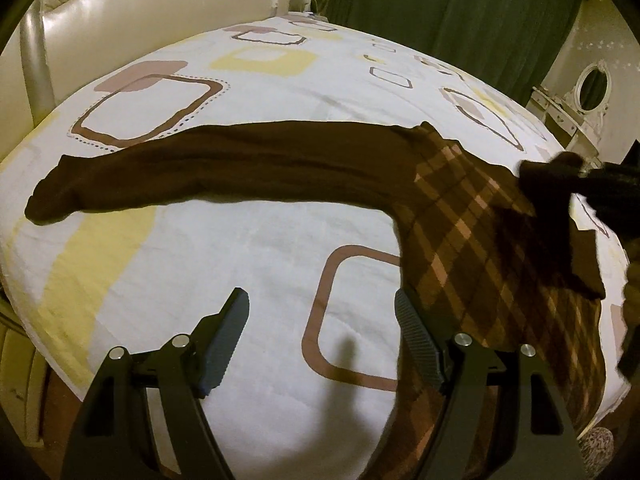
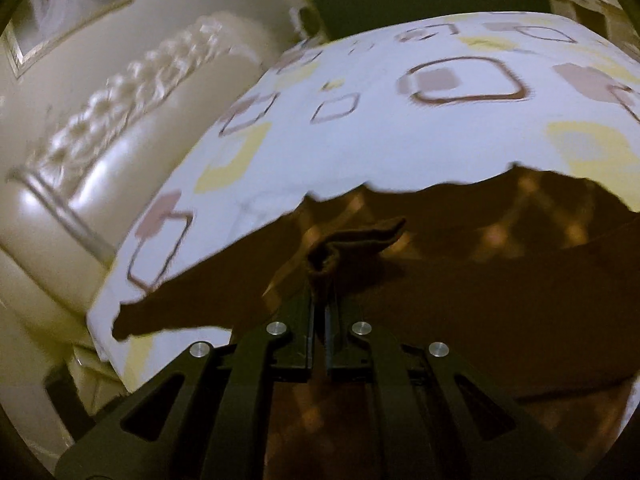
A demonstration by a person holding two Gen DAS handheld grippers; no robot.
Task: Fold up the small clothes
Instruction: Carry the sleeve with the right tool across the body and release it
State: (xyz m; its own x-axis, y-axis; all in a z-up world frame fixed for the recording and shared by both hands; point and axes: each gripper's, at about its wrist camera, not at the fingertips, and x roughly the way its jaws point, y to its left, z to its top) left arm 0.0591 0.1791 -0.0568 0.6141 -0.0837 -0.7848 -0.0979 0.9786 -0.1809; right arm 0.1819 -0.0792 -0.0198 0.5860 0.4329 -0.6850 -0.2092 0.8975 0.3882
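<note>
I hold my left gripper [image 1: 320,320] above the bed [image 1: 256,240] with its jaws standing wide apart and nothing between them; only bare patterned sheet shows in the gap, with a brown square outline printed just ahead of the fingers. The right-hand finger [image 1: 420,344] sits over the edge of the brown tights [image 1: 256,164], whose argyle-patterned upper part lies just beyond and to the right of that finger. From there one plain dark leg stretches flat across the sheet, well ahead of the open jaws and running off to their left, ending in a darker toe near the left edge of the bed.

My right gripper [image 2: 320,280] has its jaws pressed together on a bunched brown hem of the tights [image 2: 440,280], and a crumpled fold of cloth sticks out past the fingertips. In the left wrist view the right gripper [image 1: 560,176] shows as a dark blurred shape at the far right, with fabric hanging from it over the argyle part. Beyond the closed jaws the brown cloth spreads wide across the sheet [image 2: 380,140], and the right wrist view is smeared. A cream padded headboard [image 1: 140,12] rises past the far left of the bed, and a dark green curtain [image 1: 460,12] hangs behind.
</note>
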